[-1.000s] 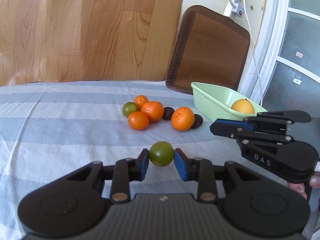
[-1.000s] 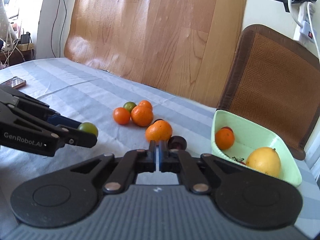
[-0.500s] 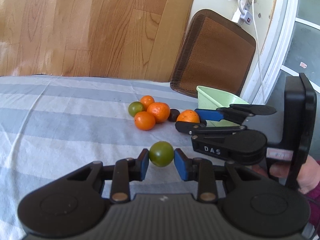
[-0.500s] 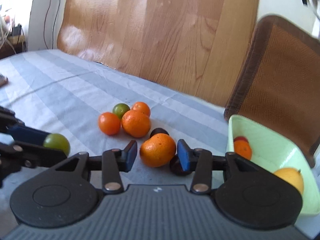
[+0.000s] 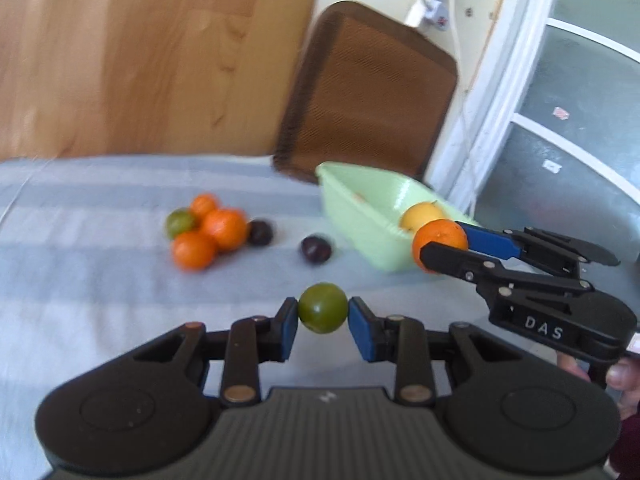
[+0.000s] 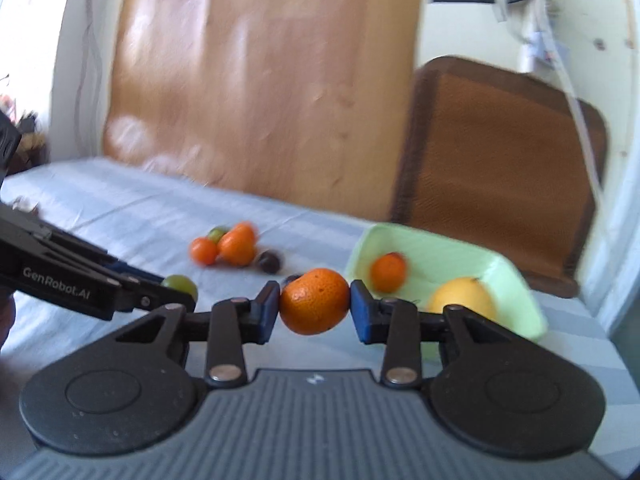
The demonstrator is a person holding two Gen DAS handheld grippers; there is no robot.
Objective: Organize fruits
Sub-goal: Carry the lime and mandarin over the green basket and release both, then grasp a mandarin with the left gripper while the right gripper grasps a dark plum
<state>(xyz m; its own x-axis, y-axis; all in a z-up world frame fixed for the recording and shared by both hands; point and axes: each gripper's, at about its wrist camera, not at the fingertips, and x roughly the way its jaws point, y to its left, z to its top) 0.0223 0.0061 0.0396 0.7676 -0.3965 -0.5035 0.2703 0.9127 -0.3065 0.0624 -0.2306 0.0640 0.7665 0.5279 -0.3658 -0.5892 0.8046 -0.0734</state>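
My left gripper (image 5: 323, 322) is shut on a green fruit (image 5: 323, 308) and holds it above the striped cloth. My right gripper (image 6: 315, 312) is shut on an orange mandarin (image 6: 315, 301), lifted off the table; in the left wrist view the mandarin (image 5: 440, 240) hangs at the near edge of the light green basket (image 5: 360, 216). The basket holds a yellow lemon (image 6: 462, 300) and a small orange (image 6: 387, 272). A cluster of oranges (image 5: 216, 232) with a green fruit (image 5: 180, 222) lies left of the basket, with two dark plums (image 5: 316, 249) beside it.
A brown woven mat (image 5: 368, 104) leans on the wall behind the basket. A wooden board (image 6: 260, 80) stands behind the table. A white cable and plug (image 5: 428, 12) hang on the wall at right. The cloth (image 5: 80, 260) covers the table.
My right gripper has shut on the mandarin and lifted it from the table toward the basket. My left gripper still holds the green fruit.
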